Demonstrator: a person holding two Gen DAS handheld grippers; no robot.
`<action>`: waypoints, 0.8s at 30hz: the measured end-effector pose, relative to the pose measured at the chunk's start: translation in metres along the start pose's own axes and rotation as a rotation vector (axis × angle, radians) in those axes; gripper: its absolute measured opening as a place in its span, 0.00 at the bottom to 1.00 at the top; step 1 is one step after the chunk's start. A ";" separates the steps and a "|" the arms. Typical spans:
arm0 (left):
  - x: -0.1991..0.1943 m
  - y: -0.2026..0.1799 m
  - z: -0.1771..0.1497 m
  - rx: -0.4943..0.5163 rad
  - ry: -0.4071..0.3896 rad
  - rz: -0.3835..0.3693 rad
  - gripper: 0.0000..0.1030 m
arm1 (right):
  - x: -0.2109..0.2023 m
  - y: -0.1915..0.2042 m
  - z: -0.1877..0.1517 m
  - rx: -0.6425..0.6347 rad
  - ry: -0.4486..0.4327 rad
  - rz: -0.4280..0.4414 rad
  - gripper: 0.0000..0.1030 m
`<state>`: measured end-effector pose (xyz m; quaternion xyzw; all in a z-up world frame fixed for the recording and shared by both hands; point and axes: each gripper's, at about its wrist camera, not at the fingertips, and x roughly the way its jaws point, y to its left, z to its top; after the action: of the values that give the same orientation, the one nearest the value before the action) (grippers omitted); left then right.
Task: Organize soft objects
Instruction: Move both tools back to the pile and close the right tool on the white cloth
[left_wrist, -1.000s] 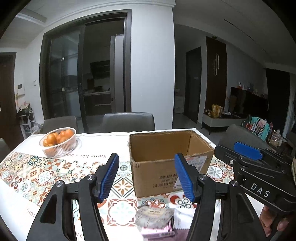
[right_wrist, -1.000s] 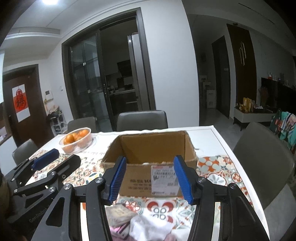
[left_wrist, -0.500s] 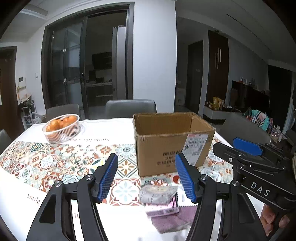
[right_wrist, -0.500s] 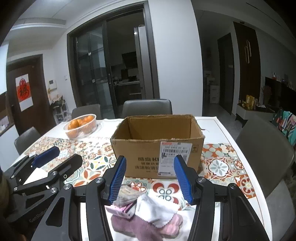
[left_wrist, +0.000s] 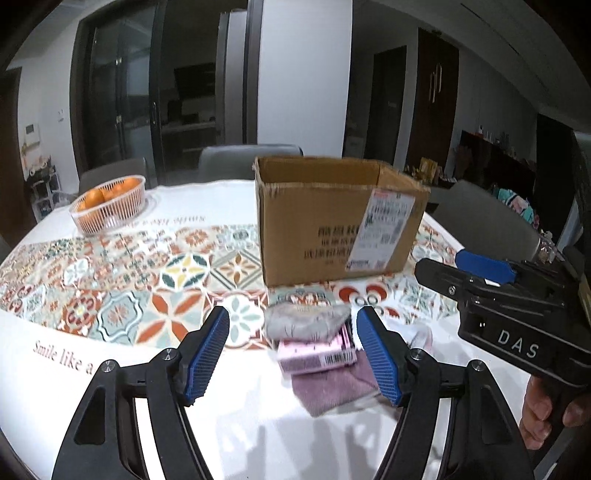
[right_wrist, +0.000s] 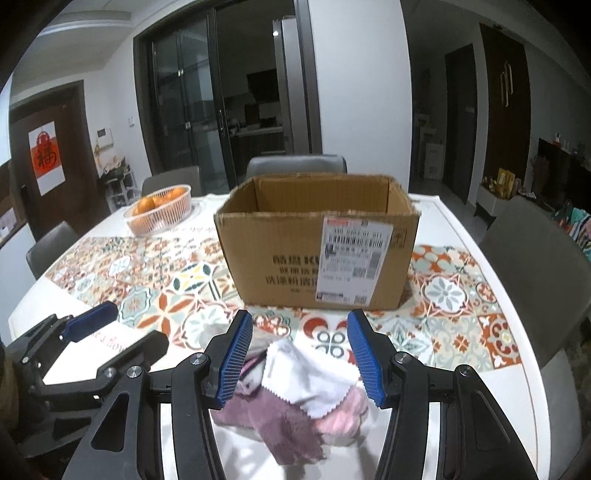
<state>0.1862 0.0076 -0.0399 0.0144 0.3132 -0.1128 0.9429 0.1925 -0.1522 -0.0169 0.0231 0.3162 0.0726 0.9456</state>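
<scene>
Dining table (left_wrist: 229, 435), tiled runner | cardboard box (right_wrist: 317, 254) open-topped, soft pile just in front of it | left gripper (left_wrist: 293, 354) jaws spread, empty, grey bundle (left_wrist: 304, 323) on pink pack (left_wrist: 317, 356) dead ahead | right gripper (right_wrist: 300, 354) jaws spread, empty, white cloth (right_wrist: 310, 376) between tips over purple towel (right_wrist: 273, 417) | right looks nearer its cloth

Cloth pile (right_wrist: 295, 391) before box (right_wrist: 317, 247), on table (right_wrist: 517, 354).
</scene>
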 end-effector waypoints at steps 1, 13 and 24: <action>0.002 0.000 -0.001 0.001 0.006 -0.005 0.71 | 0.002 0.000 -0.002 -0.005 0.008 -0.001 0.53; 0.024 -0.008 -0.021 0.025 0.051 -0.045 0.80 | 0.024 0.001 -0.019 -0.098 0.089 0.018 0.53; 0.051 -0.011 -0.032 0.000 0.093 -0.044 0.85 | 0.048 0.006 -0.020 -0.228 0.163 0.078 0.53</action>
<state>0.2046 -0.0108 -0.0953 0.0130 0.3567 -0.1326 0.9247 0.2178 -0.1394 -0.0615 -0.0784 0.3807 0.1464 0.9097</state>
